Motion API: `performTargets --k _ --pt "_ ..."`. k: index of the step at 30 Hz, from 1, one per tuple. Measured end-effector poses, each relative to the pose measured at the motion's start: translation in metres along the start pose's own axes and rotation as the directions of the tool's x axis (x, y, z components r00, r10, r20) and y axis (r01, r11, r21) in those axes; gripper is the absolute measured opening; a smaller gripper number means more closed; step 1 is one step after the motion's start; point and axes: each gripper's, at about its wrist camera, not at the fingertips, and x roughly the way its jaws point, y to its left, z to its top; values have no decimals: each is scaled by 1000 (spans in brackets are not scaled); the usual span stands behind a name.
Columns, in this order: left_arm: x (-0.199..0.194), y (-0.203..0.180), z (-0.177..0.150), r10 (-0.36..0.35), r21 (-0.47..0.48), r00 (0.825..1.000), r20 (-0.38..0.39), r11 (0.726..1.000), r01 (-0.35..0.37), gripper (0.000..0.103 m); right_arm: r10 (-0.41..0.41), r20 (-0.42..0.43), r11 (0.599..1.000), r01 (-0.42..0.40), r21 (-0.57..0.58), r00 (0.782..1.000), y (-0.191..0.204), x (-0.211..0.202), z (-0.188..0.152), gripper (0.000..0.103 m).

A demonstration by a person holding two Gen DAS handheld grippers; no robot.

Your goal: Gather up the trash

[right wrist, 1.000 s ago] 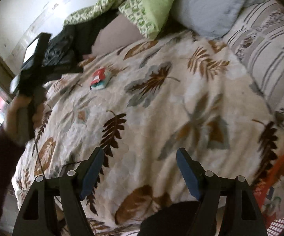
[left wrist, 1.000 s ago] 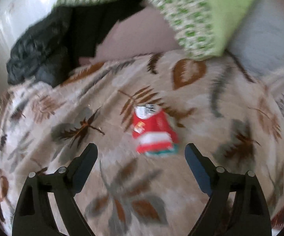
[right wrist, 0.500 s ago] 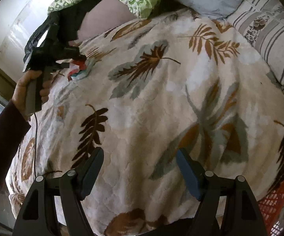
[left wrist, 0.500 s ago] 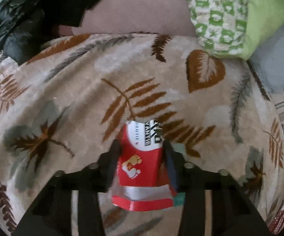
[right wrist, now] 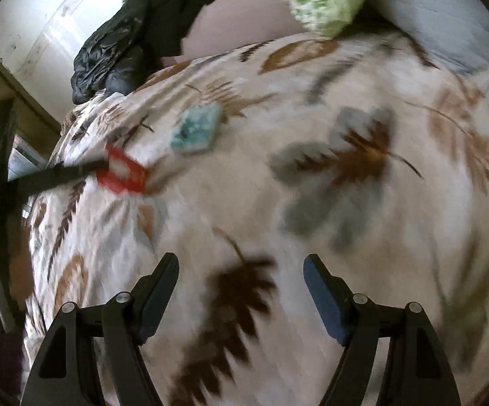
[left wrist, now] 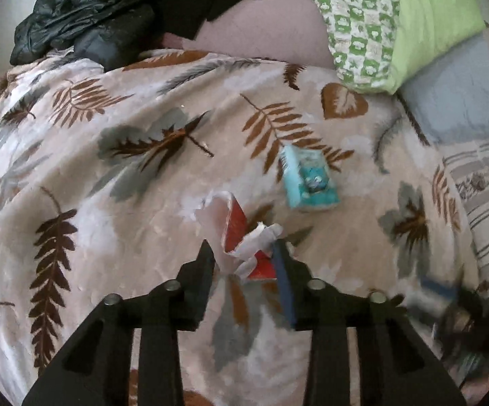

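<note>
A crumpled red and white carton (left wrist: 234, 233) is pinched between the fingers of my left gripper (left wrist: 242, 253), whose jaws are opening slightly while both still touch it. In the right wrist view the same red carton (right wrist: 122, 172) hangs at the tip of the left gripper (right wrist: 104, 165), just above the leaf-print blanket (right wrist: 312, 203). A teal carton (left wrist: 308, 182) lies flat on the blanket just beyond it, also seen as the teal carton (right wrist: 195, 128) at upper left. My right gripper (right wrist: 241, 264) is open over bare blanket with nothing between its fingers.
A black plastic bag and dark clothes (left wrist: 85, 17) are heaped at the far left of the bed. A green patterned pillow (left wrist: 396, 27) and a grey-blue pillow (left wrist: 464, 94) lie at the far right, beside a striped sheet (left wrist: 488, 186). A window frame (right wrist: 14, 77) borders the bed's left side.
The left gripper closed on the red carton and pulled it up and back, crumpling it and uncovering the teal carton. The right gripper swept across the blanket toward the cartons, still open.
</note>
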Motion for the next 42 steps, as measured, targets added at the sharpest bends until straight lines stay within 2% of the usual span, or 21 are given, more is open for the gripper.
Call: performTargets --k 2,7,9,12,14,16,18,21,23,28,31,32,35,38,40,42 --pt "2 5 -6 11 0 1000 7 1000 -11 43 12 -4 1000 -12 6 1000 7 18 26 79" --pt "8 28 -18 -59 -84 998 8 995 59 48 2 -28 1000 -2 22 1000 25 75 92 82" --pt "3 38 -25 -74 -103 997 20 992 76 59 -15 -38 1000 16 21 999 31 93 108 82" --pt "-12 54 -38 -110 -109 993 48 987 115 69 -8 -82 1000 10 26 997 42 126 126 88" --pt "-23 64 -44 -118 -103 991 65 987 125 78 -84 -57 996 84 -6 995 53 138 132 90" --pt "-31 73 -45 -106 -102 991 87 988 115 81 -171 -54 982 166 -94 984 68 149 133 87" --pt "-33 80 -41 -87 -97 991 104 991 97 83 -243 -17 958 237 -163 970 77 149 128 47" --pt "-22 85 -31 -88 -105 992 92 990 98 85 -212 2 961 209 -182 977 77 135 119 36" --pt "-10 82 -23 -89 -82 993 72 992 95 85 -181 -3 969 177 -170 984 69 122 113 35" --pt "13 59 10 -32 107 996 78 994 23 85 -91 -69 986 80 -145 994 53 90 77 35" --pt "36 58 20 -93 136 996 -9 986 94 85 -37 -134 991 19 -133 990 42 73 46 35" --pt "44 58 18 -125 131 991 -56 983 131 85 -22 -158 992 1 -127 987 39 67 34 35" --pt "51 53 3 -195 146 973 -123 966 212 85 -13 -172 991 -10 -130 985 31 51 7 37" --pt "51 45 -8 -218 161 967 -133 958 238 85 -71 -132 981 45 -188 989 31 40 -10 47" --pt "52 38 -11 -182 190 976 -122 960 203 86 -77 -112 977 52 -205 991 35 42 -13 53" --pt "55 26 -15 -127 241 985 -114 959 152 87 -79 -106 977 55 -206 991 39 44 -13 63"
